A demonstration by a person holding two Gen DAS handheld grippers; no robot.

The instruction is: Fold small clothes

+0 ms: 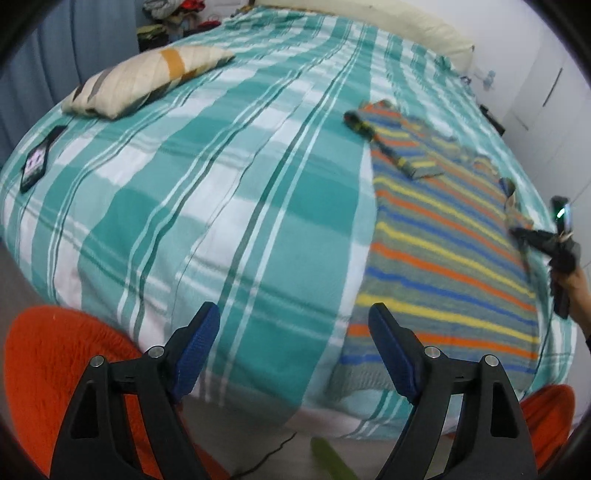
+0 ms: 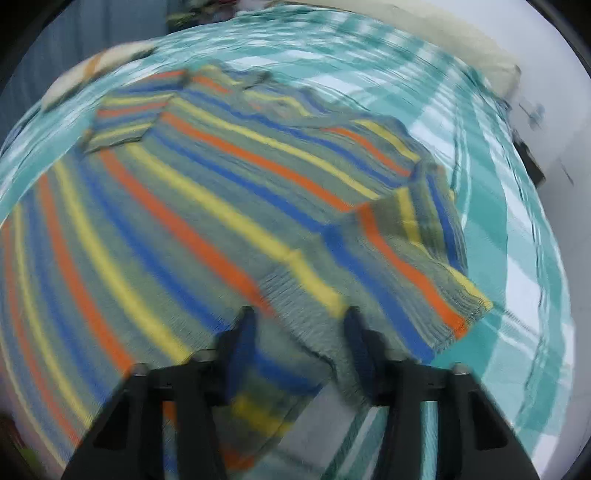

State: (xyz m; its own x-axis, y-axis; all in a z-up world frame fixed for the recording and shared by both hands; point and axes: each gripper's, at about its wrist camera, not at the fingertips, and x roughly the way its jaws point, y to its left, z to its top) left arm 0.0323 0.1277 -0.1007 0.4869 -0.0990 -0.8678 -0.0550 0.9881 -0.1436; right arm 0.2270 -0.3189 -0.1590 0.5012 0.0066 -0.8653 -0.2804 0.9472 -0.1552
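Observation:
A striped knit sweater (image 1: pixel 443 258) in orange, yellow, blue and grey-green lies flat on the right side of the bed, with its left sleeve (image 1: pixel 402 147) folded inward. My left gripper (image 1: pixel 295 317) hangs open above the near bed edge, left of the sweater, with nothing between its fingers. My right gripper (image 1: pixel 517 234) is at the sweater's right edge, held by a hand (image 1: pixel 580 291). The right wrist view is blurred. There the sweater (image 2: pixel 221 184) fills the frame, and my right gripper (image 2: pixel 300 325) is partly open over its near hem, with cloth lying in the gap between the fingers.
The bed has a teal and white checked sheet (image 1: pixel 221 184). On its left side lie a patterned pillow (image 1: pixel 147 81) and a phone (image 1: pixel 37 162). A long cream pillow (image 1: pixel 406 26) runs along the far end. An orange fabric object (image 1: pixel 55 369) sits below the near edge.

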